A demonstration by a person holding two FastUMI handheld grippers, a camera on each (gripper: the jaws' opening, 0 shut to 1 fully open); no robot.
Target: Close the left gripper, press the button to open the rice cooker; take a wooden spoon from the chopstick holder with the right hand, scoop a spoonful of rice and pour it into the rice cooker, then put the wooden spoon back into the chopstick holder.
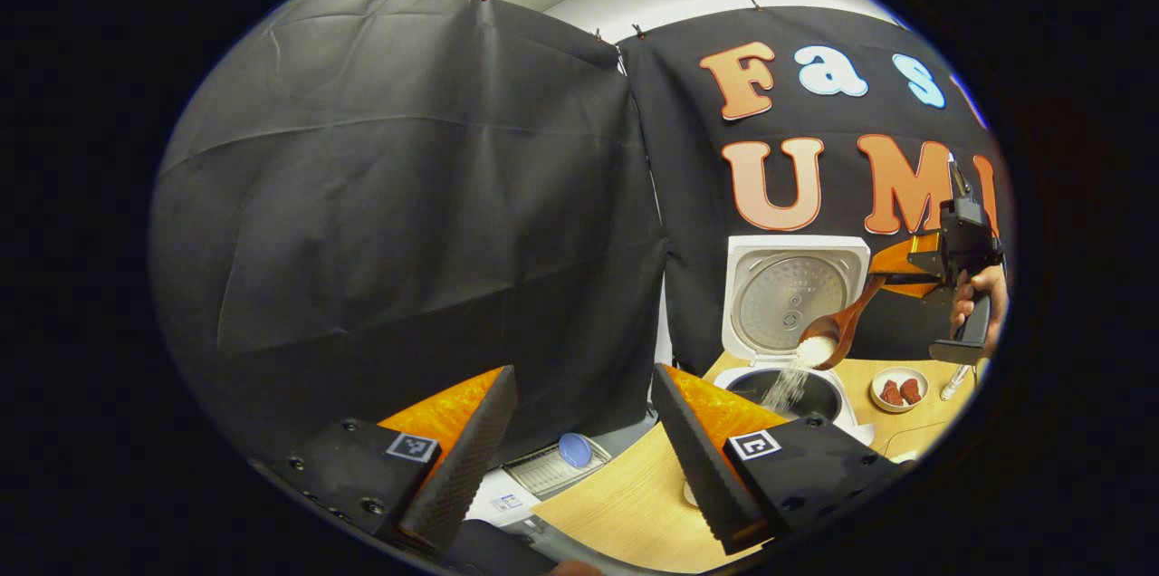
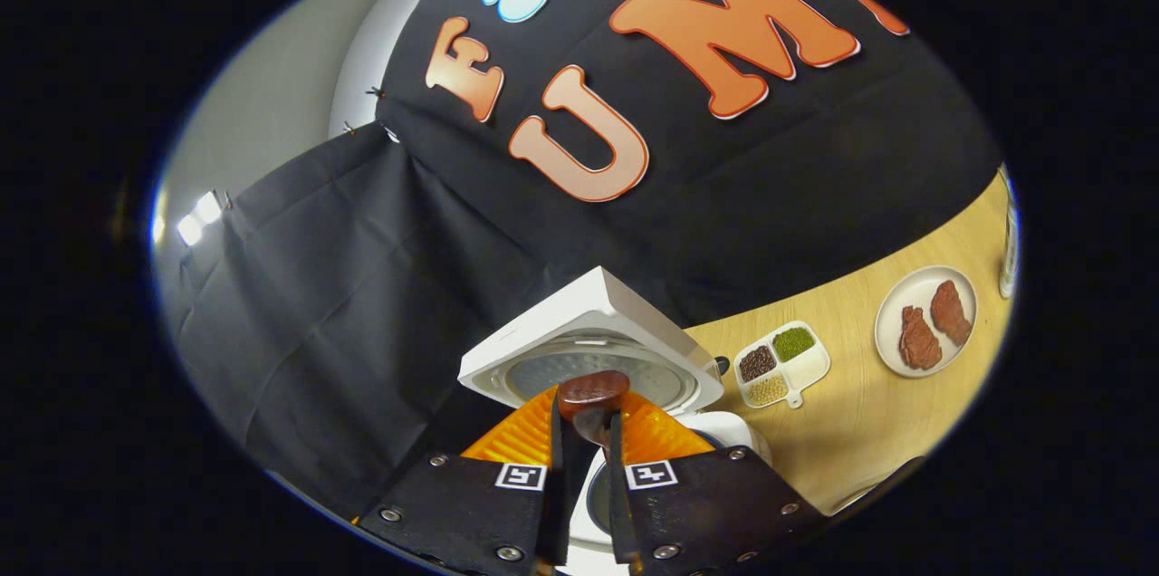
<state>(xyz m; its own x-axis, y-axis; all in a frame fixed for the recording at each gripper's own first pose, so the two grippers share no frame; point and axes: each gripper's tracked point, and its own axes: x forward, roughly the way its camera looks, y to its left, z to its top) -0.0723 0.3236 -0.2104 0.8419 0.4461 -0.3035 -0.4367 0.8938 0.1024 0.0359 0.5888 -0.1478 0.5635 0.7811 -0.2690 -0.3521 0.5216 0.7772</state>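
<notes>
The white rice cooker (image 1: 790,291) stands open on the wooden table (image 1: 625,504), lid up and dark inner pot (image 1: 806,395) showing. Over the pot, my right gripper (image 1: 886,275) is shut on the handle of the wooden spoon (image 1: 838,330), which tilts down while white rice (image 1: 786,386) streams off it into the pot. In the right gripper view, that gripper (image 2: 587,420) clamps the spoon (image 2: 593,390) just in front of the raised lid (image 2: 589,331). My left gripper (image 1: 581,377) hangs open, well to the left of the cooker, with nothing between its fingers.
A plate of red meat (image 1: 899,388) (image 2: 925,322) and a bottle (image 1: 955,381) stand right of the cooker. A divided dish of beans (image 2: 780,363) lies beside it. A person's hand (image 1: 985,300) holds the right gripper. Below the table's left edge is a box with a blue cap (image 1: 572,449).
</notes>
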